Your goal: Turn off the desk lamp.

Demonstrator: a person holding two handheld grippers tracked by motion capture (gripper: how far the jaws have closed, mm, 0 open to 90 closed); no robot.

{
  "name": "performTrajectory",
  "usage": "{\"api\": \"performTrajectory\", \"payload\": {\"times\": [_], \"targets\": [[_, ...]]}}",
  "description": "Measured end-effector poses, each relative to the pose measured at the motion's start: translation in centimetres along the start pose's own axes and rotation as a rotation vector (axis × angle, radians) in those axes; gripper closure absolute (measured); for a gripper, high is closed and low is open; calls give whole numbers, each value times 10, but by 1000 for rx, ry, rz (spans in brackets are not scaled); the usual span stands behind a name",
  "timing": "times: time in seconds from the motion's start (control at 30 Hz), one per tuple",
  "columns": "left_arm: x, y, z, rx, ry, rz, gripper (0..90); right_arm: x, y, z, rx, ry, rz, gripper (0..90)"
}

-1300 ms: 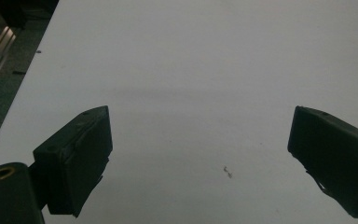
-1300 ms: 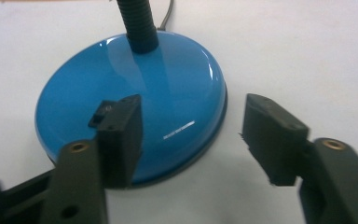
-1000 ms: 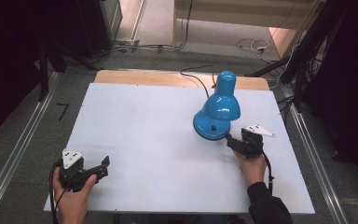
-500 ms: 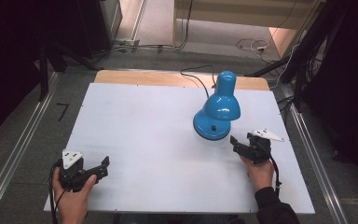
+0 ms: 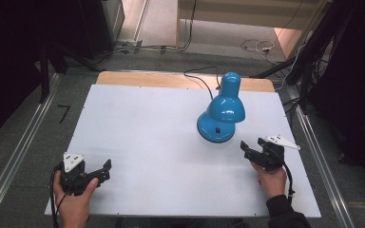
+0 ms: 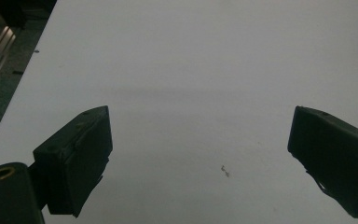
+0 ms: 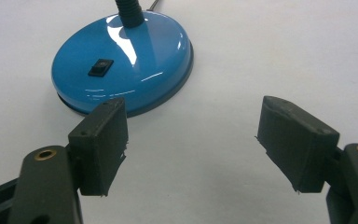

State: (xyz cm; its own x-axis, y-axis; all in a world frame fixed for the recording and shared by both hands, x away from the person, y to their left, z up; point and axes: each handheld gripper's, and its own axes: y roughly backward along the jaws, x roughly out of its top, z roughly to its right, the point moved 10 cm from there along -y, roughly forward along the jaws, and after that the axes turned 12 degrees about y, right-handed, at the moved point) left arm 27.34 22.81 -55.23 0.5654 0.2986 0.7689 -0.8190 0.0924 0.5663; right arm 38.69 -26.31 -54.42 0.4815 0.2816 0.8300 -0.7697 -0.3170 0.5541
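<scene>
Right gripper (image 5: 252, 149): 2 jaws spread wide, nothing between them, just bare white board. In the right gripper view (image 7: 191, 140) the lamp base (image 7: 121, 63) sits at 11 o'clock, just beyond the left jaw tip, apart from it. Black rocker switch (image 7: 100, 67) on top of the base, dark neck (image 7: 129, 11) rising at its far edge. Right hand (image 5: 271, 180) grips the tool from 6 o'clock, dark sleeve at the frame bottom.

Left gripper (image 5: 102, 170): jaws also spread wide, empty. The left gripper view (image 6: 200, 154) shows plain board between them, with 1 tiny speck near 5 o'clock of centre. Left hand (image 5: 73, 204) holds it near the board's 7 o'clock corner, white plate on top.

Lamp (image 5: 221, 111): blue, glossy, standing on the board at roughly 2 o'clock of its centre, shade (image 5: 225, 107) bent over the round base, black cord (image 5: 202, 78) running off toward 12 o'clock. Right gripper is near it, at the lamp's 4 o'clock; left gripper is well apart.

Board (image 5: 147, 128): white, matte, lying on a wooden top (image 5: 138, 78) that shows as a strip at 12 o'clock. Metal rails (image 5: 14, 161) run along both sides.

Room: grey floor, dark curtains at 9 and 3 o'clock, loose cables (image 5: 256, 46) on the floor at 12 to 1 o'clock, pale furniture at the top.
</scene>
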Motion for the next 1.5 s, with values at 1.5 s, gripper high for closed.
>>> {"api": "performTrajectory", "payload": {"times": [1.5], "targets": [[-1,0,1,-4,0,-3,70,-27,33,35,-52,-26,-12,228]]}}
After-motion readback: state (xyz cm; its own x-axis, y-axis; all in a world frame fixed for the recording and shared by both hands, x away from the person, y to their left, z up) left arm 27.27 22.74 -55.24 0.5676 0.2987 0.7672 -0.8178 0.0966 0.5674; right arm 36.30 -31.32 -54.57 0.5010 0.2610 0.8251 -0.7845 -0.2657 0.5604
